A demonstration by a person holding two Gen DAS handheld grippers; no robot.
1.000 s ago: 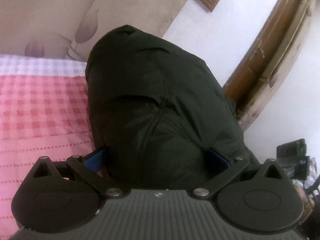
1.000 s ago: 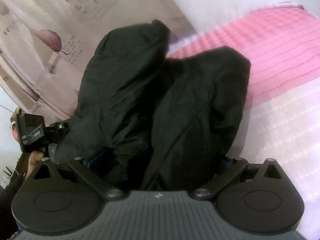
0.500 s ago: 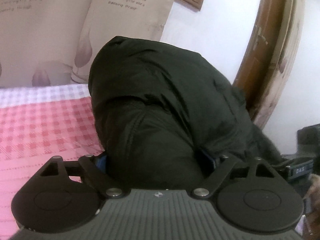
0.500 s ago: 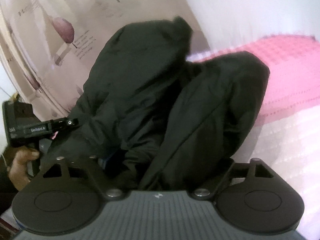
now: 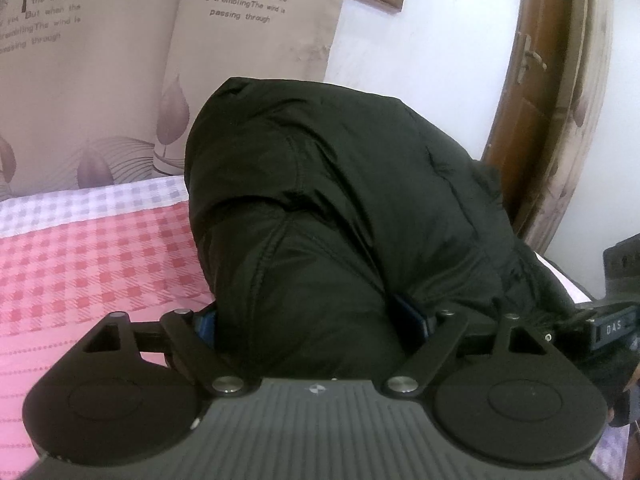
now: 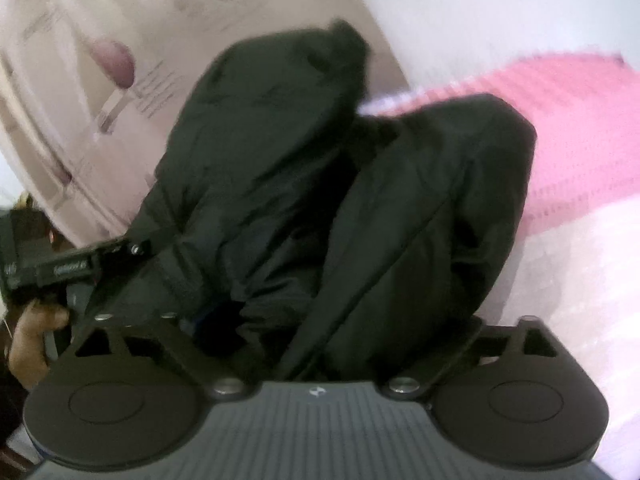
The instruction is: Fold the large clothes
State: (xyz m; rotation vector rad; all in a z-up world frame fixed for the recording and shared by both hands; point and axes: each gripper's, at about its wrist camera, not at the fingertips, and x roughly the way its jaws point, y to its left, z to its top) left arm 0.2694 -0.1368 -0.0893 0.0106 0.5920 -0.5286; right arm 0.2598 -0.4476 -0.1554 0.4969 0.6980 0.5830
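Observation:
A large black padded jacket is held up above a bed with a pink checked cover. My left gripper is shut on a thick bunch of the jacket; its blue fingertips show at the fabric's sides. In the right wrist view the jacket hangs in two folds, and my right gripper is shut on its near edge, fingertips hidden by fabric. The left gripper shows there at the left, held by a hand. The right gripper's body shows at the left wrist view's right edge.
A beige curtain with printed text and leaves hangs behind the bed. A wooden door frame stands at the right, and a white wall lies between. The pink cover stretches right in the right wrist view.
Both grippers have lifted and tilted with the jacket, so more curtain and wall show behind it. The two grippers have come closer together. Both grips are unchanged.

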